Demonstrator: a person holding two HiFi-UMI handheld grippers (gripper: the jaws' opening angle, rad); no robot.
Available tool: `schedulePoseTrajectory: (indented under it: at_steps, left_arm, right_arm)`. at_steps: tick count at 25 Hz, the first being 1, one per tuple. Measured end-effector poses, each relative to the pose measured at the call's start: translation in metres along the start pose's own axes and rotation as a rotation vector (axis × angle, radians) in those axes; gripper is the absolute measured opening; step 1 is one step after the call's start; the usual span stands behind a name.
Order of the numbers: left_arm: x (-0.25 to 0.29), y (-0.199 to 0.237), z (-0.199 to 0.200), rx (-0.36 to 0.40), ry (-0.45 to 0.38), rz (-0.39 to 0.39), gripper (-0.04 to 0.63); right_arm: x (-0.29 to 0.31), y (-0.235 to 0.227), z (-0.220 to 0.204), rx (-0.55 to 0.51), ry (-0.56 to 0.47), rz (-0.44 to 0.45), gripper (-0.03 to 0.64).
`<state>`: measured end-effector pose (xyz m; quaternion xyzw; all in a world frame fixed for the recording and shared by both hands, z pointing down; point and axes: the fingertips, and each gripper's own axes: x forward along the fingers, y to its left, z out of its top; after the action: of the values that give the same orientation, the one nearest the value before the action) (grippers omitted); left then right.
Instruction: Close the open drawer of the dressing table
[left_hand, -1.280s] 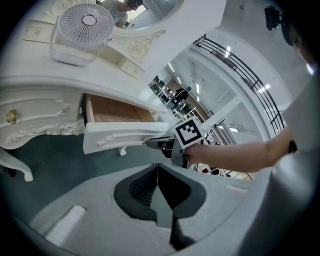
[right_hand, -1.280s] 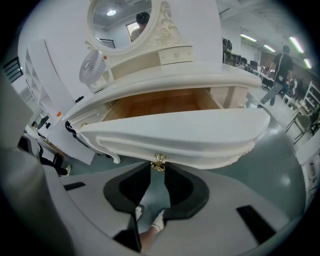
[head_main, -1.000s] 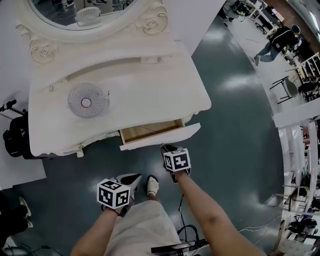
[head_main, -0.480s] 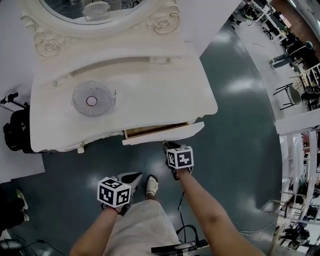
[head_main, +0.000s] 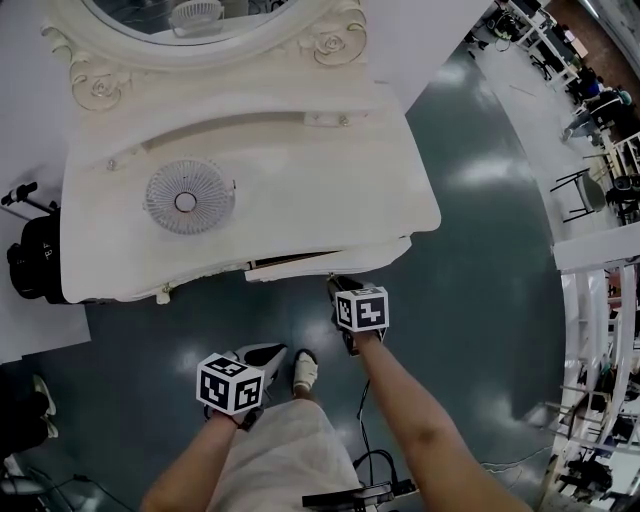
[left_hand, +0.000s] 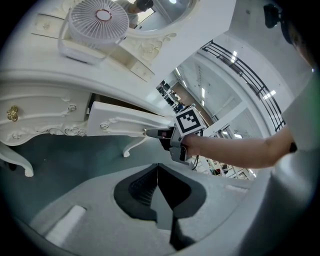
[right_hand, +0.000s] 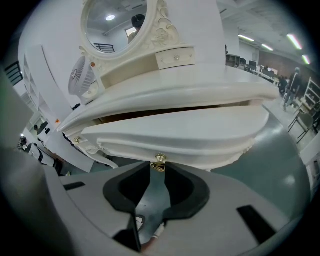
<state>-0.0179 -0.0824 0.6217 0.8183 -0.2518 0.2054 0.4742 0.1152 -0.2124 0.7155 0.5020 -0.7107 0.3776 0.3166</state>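
— Where's the drawer?
— Twelve o'clock from my right gripper, almost flush in the dressing table, with a thin gap showing.
— And your grippers?
— The right pinches the drawer's knob. My left gripper, around eight o'clock, is pressed together, empty.

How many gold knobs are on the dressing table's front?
2. One knob sits on the nearly closed drawer, between the right tool's jaws; the other knob is further left. More may be hidden.
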Motion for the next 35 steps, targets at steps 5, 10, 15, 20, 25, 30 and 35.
schedulePoseTrajectory:
  at_steps: [5, 10, 15, 20, 25, 30, 35]
  left_arm:
    - [0.0, 0.002, -0.001, -0.009, -0.003, 0.008, 0.011]
    - [-0.001, 0.002, -0.001, -0.015, -0.009, 0.011, 0.011]
    - [0.0, 0.003, 0.001, -0.018, -0.01, 0.013, 0.01]
    - [0.0, 0.007, 0.0, -0.022, -0.011, 0.016, 0.011]
    - [0.0, 0.009, 0.002, -0.027, -0.016, 0.02, 0.011]
    - [-0.001, 0.013, 0.005, -0.03, -0.022, 0.026, 0.011]
    - [-0.002, 0.017, 0.008, -0.038, -0.028, 0.03, 0.009]
  right_arm:
    - [0.003, 0.0, 0.007, -0.006, -0.003, -0.001, 0.103]
    - [0.007, -0.001, 0.014, 0.002, -0.019, 0.0, 0.103]
    - [0.012, -0.001, 0.023, -0.004, -0.037, 0.001, 0.108]
    - [0.017, 0.0, 0.03, -0.007, -0.049, -0.005, 0.118]
    - [0.021, 0.001, 0.037, -0.017, -0.057, -0.005, 0.134]
    - [0.028, 0.005, 0.047, -0.025, -0.061, 0.009, 0.168]
    - [0.028, 0.006, 0.05, -0.033, -0.07, 0.019, 0.172]
